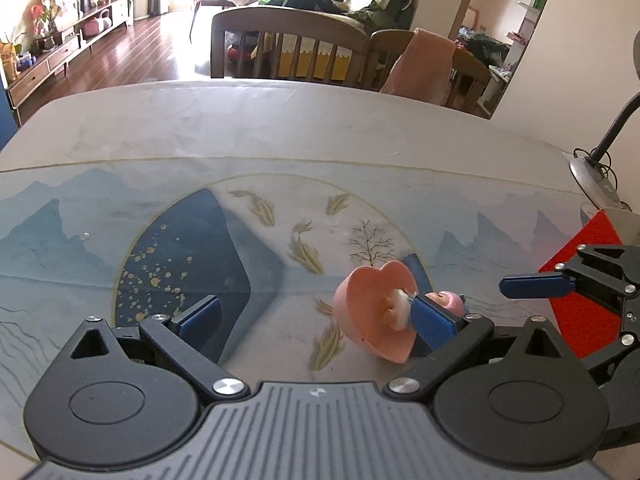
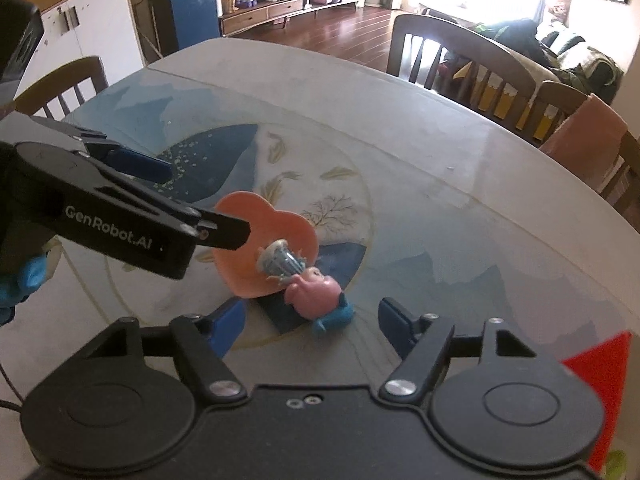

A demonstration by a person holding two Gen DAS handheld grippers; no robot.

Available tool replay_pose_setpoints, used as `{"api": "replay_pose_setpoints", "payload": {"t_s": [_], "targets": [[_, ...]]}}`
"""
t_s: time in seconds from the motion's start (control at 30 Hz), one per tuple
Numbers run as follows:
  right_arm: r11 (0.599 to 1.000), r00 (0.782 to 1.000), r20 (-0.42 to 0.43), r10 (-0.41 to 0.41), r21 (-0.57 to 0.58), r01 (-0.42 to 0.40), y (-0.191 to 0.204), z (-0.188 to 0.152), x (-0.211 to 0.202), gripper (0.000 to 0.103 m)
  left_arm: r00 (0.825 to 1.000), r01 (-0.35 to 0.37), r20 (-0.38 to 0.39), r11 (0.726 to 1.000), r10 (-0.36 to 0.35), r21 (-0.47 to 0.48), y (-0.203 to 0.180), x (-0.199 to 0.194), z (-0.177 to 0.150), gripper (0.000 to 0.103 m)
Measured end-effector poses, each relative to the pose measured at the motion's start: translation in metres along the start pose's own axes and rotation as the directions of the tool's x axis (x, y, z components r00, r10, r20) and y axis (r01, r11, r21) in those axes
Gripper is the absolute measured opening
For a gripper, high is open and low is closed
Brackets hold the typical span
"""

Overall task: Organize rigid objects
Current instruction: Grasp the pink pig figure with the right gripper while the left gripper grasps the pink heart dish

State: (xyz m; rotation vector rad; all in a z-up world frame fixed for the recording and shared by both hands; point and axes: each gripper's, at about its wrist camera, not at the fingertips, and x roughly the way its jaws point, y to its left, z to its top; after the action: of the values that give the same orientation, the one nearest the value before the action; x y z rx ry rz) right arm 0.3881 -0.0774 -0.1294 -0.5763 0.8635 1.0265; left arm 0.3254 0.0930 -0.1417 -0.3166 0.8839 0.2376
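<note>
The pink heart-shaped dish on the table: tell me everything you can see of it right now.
The pink heart-shaped dish looks like smooth matte plastic, shallow with a raised rim. It sits tipped up on its edge on the table, hollow side facing the cameras. A small pale ribbed piece lies in the hollow. The pink pig figure is right against its lower rim. One finger of the left gripper overlaps it; whether they touch I cannot tell.

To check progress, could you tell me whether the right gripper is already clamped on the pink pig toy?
No, the right gripper stands open, its pads clear of the pink pig toy.
</note>
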Motion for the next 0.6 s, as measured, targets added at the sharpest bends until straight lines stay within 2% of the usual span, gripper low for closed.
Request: {"api": "replay_pose_setpoints", "payload": {"t_s": [0.27,0.43,0.6], "targets": [[0.998,1.0,-0.011,0.023,-0.055,-0.023,0.003,0.006,0.015,0.062,1.0,0.011,-0.015,1.0,-0.011,-0.005,0.002,0.017,0.003,0.101],[0.998,0.999,-0.016,0.035,-0.055,-0.036,0.002,0.005,0.02,0.058,0.999,0.051,-0.018,0.998,-0.052,-0.026,0.004,0.024,0.004,0.1],[0.998,0.999,-0.015,0.037,-0.054,-0.038,0.003,0.004,0.023,0.057,0.997,0.074,-0.032,0.997,-0.075,-0.028,-0.002,0.031,0.008,0.1]]}}
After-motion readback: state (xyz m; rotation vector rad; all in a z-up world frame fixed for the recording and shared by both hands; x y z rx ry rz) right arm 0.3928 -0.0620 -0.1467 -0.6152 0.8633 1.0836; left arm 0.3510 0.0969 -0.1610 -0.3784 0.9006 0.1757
